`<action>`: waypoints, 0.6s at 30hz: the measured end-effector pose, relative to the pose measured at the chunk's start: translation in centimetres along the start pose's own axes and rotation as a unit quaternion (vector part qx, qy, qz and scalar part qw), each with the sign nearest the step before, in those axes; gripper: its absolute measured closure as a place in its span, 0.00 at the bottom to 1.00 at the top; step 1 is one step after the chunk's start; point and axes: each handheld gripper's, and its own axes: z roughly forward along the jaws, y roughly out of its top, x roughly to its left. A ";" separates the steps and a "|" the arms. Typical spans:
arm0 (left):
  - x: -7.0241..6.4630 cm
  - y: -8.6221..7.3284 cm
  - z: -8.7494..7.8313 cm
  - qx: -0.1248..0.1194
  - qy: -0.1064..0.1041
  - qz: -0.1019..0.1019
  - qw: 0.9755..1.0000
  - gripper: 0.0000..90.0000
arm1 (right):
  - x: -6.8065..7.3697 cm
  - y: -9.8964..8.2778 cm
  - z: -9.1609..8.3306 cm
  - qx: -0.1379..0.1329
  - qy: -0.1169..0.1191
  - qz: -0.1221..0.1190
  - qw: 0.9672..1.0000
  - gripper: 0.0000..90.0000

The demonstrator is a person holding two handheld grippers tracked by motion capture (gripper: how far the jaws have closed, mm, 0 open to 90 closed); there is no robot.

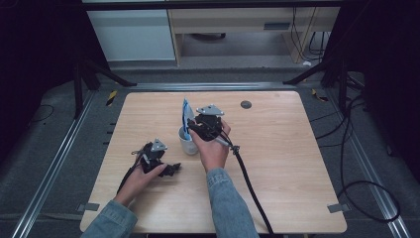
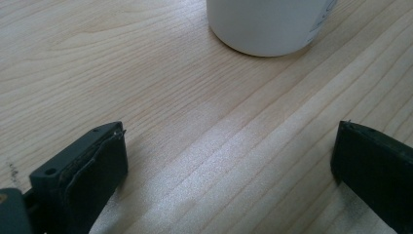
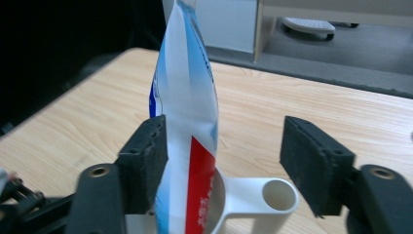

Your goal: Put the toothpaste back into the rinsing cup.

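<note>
Wooden counter (image 1: 277, 163) holds a white mug (image 1: 187, 142) with a toothpaste tube (image 3: 187, 126) standing upright in it, right gripper (image 3: 224, 161) jaws open around the tube, left gripper (image 2: 229, 165) jaws open, idle near the mug.

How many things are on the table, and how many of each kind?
Mug: 1
Tube, standing in the mug: 1
Grippers, left and right: 2
Total: 4
</note>
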 end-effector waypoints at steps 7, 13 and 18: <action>0.0 0.0 0.0 -0.002 0.001 -0.003 1.000 0.00 | 0.5 1.0 -0.4 0.026 -0.018 -0.036 0.999 0.19; 0.0 0.0 0.0 -0.002 0.001 -0.003 1.000 0.00 | 0.4 1.5 -0.7 0.055 -0.027 -0.068 0.996 0.12; -0.1 0.1 0.1 -0.002 0.001 -0.003 1.000 0.00 | 0.1 1.4 -1.1 0.066 -0.019 -0.080 0.994 0.08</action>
